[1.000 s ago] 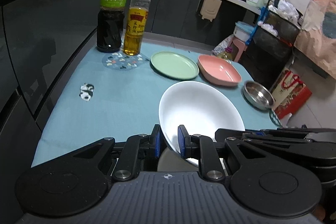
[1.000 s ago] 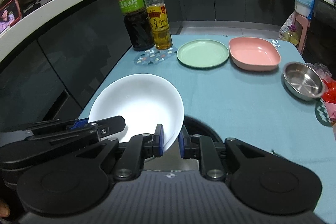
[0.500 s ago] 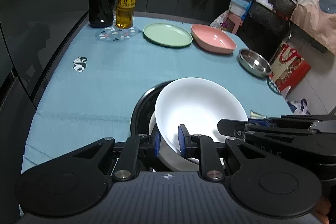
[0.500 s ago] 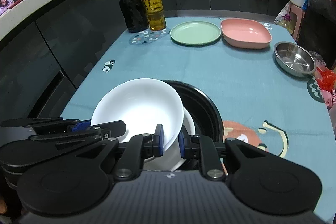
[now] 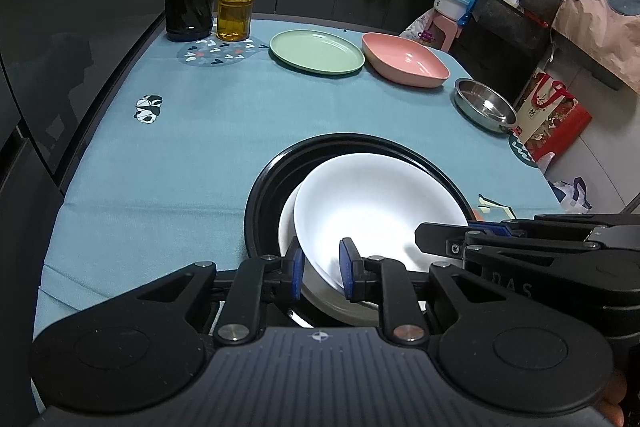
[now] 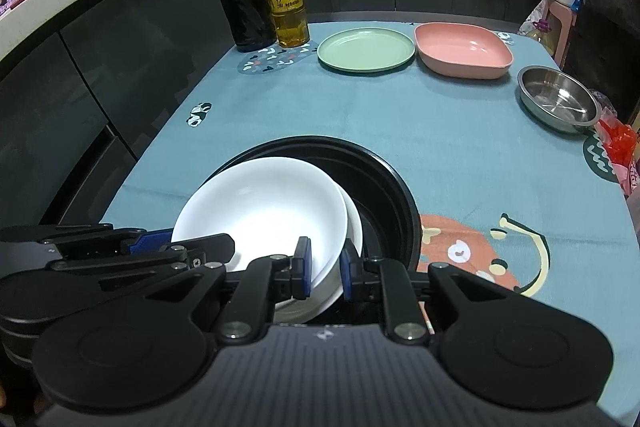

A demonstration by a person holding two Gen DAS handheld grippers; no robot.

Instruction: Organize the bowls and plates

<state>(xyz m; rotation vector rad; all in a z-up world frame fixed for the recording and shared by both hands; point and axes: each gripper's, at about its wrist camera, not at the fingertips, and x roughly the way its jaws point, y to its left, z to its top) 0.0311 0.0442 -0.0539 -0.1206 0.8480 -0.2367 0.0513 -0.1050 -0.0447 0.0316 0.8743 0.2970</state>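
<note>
Left wrist view: the left gripper (image 5: 321, 269) and right gripper (image 6: 323, 269) each pinch the rim of a glossy white bowl (image 5: 380, 215), jaws narrow. It sits tilted on a second white dish (image 5: 286, 223) inside a round black tray (image 5: 264, 187) on teal cloth (image 5: 192, 155).

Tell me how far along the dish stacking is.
Done: one white dish sits in the black plate. In hand: the left gripper and right gripper both clamp the white bowl over that stack. Left: green plate, pink dish, steel bowl, all apart on the tablecloth.
</note>
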